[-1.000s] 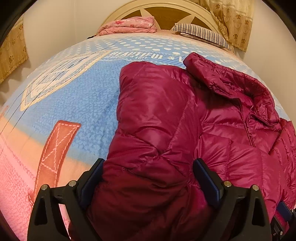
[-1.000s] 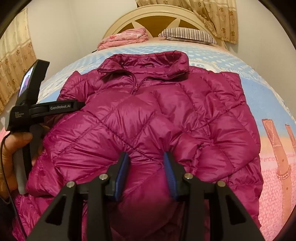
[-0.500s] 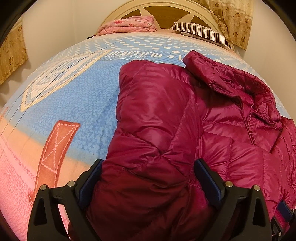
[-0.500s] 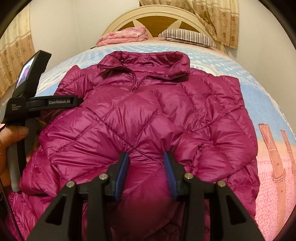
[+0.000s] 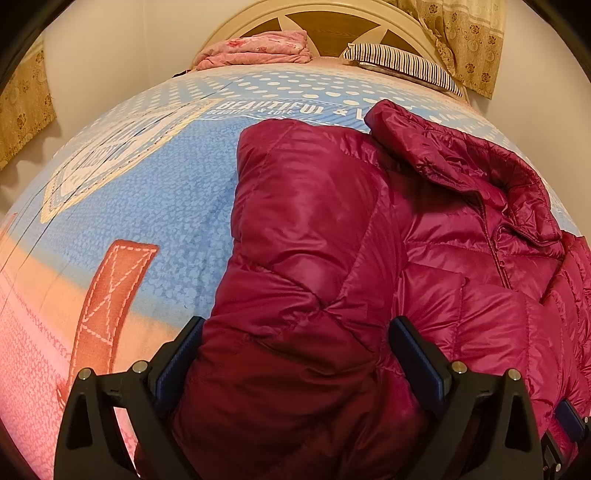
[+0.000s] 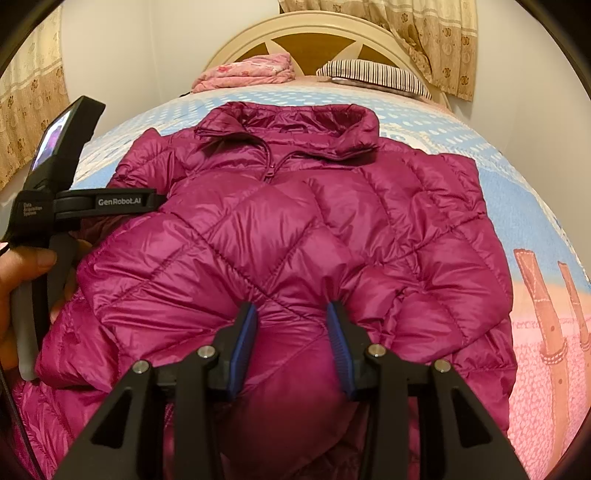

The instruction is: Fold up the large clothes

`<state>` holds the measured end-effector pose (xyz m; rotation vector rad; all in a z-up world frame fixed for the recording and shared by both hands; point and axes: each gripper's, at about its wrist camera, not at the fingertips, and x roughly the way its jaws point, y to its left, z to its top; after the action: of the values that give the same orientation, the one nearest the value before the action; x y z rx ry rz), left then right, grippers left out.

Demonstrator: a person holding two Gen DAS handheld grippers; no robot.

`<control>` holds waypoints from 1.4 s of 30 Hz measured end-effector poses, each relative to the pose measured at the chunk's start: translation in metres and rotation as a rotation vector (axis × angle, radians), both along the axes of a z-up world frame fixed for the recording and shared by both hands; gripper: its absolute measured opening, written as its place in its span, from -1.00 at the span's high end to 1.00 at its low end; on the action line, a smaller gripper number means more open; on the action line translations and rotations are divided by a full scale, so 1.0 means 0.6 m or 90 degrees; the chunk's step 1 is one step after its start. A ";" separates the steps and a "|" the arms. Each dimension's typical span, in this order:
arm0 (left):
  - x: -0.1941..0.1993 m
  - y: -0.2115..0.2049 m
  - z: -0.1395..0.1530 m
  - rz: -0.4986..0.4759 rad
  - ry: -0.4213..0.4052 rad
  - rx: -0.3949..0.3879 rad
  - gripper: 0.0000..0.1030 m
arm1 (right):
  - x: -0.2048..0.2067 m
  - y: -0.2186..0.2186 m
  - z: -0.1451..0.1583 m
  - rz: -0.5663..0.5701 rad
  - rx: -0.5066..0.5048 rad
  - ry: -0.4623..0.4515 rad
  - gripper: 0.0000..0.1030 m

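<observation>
Left wrist view: the left tongs (image 5: 295,354) are spread wide with a thick bunch of the magenta puffer jacket (image 5: 369,240) sitting between the pads, so released rather than pinching, far as I can tell. The jacket lies on the bed (image 5: 147,206), one side folded over onto its front, collar (image 5: 461,162) pointing toward the headboard (image 5: 328,22). A pink folded blanket (image 5: 258,50) and striped pillow (image 5: 402,62) sit up by the headboard. Right wrist view: the right tongs (image 6: 293,332) are clenched on a puffy fold of the jacket (image 6: 295,221), pads pressing into it from both sides. The other tool (image 6: 55,192) shows at the left edge, held in a hand (image 6: 22,273), right beside the jacket's sleeve side.
</observation>
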<state>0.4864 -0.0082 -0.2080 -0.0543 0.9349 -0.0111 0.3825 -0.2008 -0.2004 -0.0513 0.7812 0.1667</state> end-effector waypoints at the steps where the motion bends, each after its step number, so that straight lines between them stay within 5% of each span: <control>1: 0.000 0.000 0.000 0.000 0.000 0.000 -0.91 | 0.000 0.000 0.000 0.000 0.000 0.000 0.17; 12: -0.007 0.007 0.006 -0.006 0.003 -0.012 -0.91 | -0.001 0.001 0.005 0.006 0.006 0.008 0.15; 18: -0.056 0.014 0.064 -0.055 -0.042 -0.015 -0.91 | -0.005 -0.030 0.047 0.022 0.043 0.004 0.02; 20: -0.056 0.018 0.082 -0.058 -0.045 -0.007 -0.91 | 0.003 -0.044 0.065 0.026 0.046 0.003 -0.17; 22: -0.046 0.019 0.103 -0.055 -0.048 0.013 -0.91 | 0.018 -0.055 0.080 0.026 0.038 -0.002 -0.38; 32: 0.044 -0.024 0.135 -0.076 -0.035 0.059 -0.91 | 0.139 -0.102 0.095 0.008 0.006 0.013 -0.38; 42: 0.155 -0.049 0.133 -0.081 -0.017 0.041 -0.91 | 0.229 -0.119 0.105 0.001 -0.004 0.022 -0.38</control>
<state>0.5794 -0.0374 -0.1285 0.0647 0.9104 -0.1000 0.5201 -0.2723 -0.1373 -0.0548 0.8160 0.1670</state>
